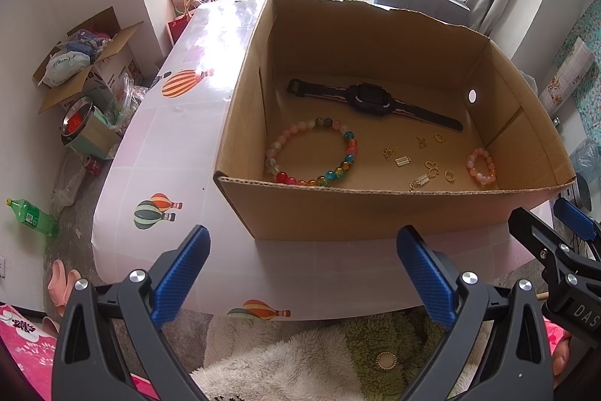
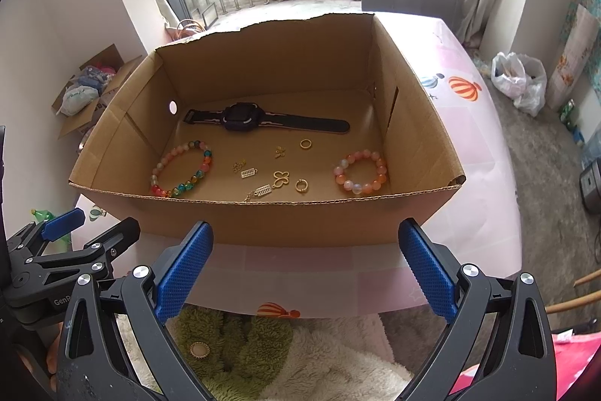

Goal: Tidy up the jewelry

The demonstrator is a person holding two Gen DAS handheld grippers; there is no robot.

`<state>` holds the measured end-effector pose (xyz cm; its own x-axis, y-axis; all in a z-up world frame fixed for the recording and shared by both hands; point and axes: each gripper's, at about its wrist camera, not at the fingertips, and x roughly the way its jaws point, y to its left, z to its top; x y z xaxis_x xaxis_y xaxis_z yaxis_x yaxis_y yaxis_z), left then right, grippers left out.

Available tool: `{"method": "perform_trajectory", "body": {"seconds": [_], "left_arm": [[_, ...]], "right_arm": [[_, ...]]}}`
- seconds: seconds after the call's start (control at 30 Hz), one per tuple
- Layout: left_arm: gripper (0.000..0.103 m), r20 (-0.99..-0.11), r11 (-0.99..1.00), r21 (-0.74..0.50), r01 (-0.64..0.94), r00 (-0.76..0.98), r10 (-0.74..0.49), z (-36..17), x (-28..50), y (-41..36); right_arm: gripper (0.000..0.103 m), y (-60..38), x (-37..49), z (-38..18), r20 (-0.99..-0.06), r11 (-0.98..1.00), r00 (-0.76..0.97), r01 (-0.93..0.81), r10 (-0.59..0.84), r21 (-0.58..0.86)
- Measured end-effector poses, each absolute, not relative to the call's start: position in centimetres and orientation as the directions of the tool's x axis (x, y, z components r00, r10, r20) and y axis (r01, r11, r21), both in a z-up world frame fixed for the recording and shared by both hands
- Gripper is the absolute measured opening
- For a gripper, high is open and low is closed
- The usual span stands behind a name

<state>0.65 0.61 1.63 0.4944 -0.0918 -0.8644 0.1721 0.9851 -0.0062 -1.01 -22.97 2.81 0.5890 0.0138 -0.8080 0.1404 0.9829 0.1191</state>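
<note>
Left wrist view: both ribbed blue tongs spread before corrugated cardboard box, round glossy bead bracelets inside.

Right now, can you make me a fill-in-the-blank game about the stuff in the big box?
1. All the jewelry lies inside a brown ____ box.
2. The black ____ lies along the box's far wall.
3. The number of bead bracelets, one multicolored, one pink-orange, is ____.
4. Both grippers, left and right, hold ____.

Missing words: cardboard; watch; two; nothing
</note>
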Motion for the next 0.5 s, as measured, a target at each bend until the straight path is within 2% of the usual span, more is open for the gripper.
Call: {"method": "perform_trajectory", "body": {"seconds": [0.5], "left_arm": [[0.097,-0.864,0.985,-0.005,0.171,0.495,-0.090,1.61,0.57,0.61]], "right_arm": [[0.095,-23.00,-0.99,2.76,-0.809,0.983,0.588,0.139,0.016,0.121]]}}
